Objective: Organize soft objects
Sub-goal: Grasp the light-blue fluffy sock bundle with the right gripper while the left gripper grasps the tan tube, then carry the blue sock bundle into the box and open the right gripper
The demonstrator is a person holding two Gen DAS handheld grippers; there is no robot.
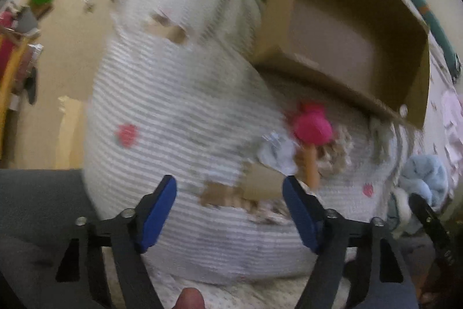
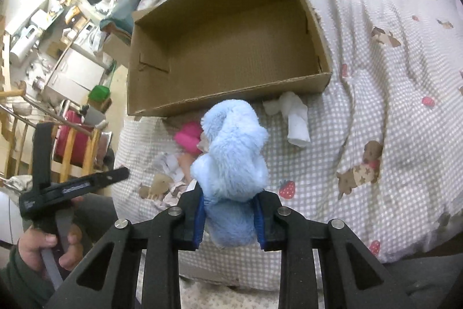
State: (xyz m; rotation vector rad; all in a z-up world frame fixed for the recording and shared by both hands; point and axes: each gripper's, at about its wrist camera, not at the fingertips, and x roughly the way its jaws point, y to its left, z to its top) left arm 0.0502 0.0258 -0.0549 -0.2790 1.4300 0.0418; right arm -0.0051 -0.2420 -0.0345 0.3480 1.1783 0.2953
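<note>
My right gripper (image 2: 228,210) is shut on a fluffy light-blue plush toy (image 2: 231,161) and holds it above the bed, in front of an open cardboard box (image 2: 231,42) whose inside holds nothing. The blue plush also shows at the right edge of the left wrist view (image 1: 425,178). My left gripper (image 1: 230,210) is open and empty over the checked bedspread; it shows in the right wrist view (image 2: 115,174) too. A doll with a pink hat (image 1: 311,129) lies in front of the box (image 1: 347,28), also seen in the right wrist view (image 2: 189,136). A white rolled sock (image 2: 295,115) lies by the box's near corner.
The bedspread (image 2: 390,77) with bear and strawberry prints covers the bed. Crumpled small cloths (image 2: 170,164) lie near the doll. To the left, off the bed, stand a wooden chair with a red cushion (image 2: 72,141), a green object (image 2: 99,93) and cluttered shelves.
</note>
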